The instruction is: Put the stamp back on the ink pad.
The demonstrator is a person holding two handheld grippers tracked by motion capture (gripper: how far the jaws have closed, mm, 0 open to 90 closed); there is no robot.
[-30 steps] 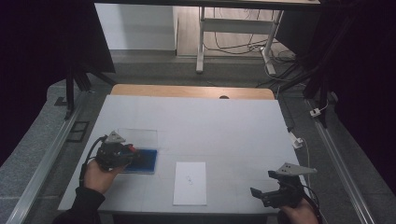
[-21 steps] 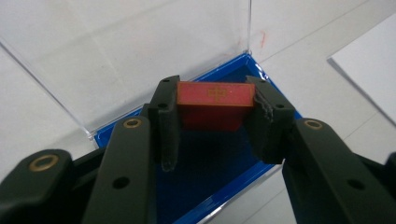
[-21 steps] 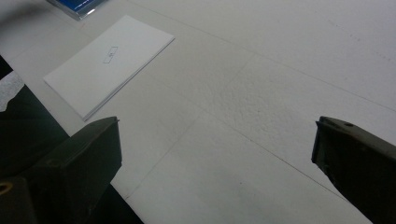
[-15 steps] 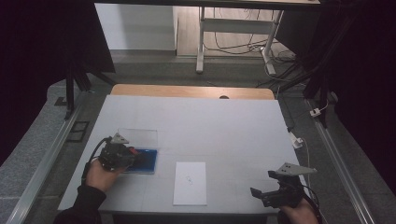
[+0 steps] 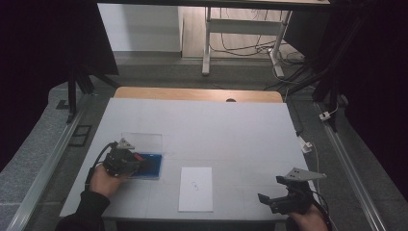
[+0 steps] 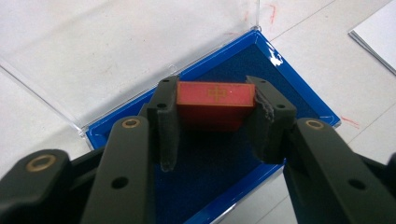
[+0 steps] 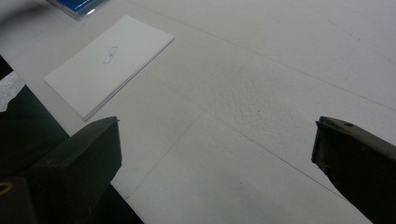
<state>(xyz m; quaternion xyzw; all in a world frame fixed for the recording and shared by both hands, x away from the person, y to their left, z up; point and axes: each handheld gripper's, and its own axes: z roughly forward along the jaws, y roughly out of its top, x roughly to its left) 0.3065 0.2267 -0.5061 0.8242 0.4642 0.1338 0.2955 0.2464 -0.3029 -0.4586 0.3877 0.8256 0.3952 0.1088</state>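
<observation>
A small red block with a gold mark on its top sits between the pads of my left gripper, which is shut on it. Under it lies the dark felt bed of an open blue case. In the high view the left gripper is at the table's front left over the blue case, and the case's clear lid lies flat behind it. My right gripper is at the front right, open wide over bare table.
A thin stack of white paper with a small printed mark lies near the front edge between the two grippers, also seen as the paper far left of the right jaws. The white table ends close to both hands.
The left hand has shifted slightly over the blue case with the red block still in its jaws. The right hand has kept still.
</observation>
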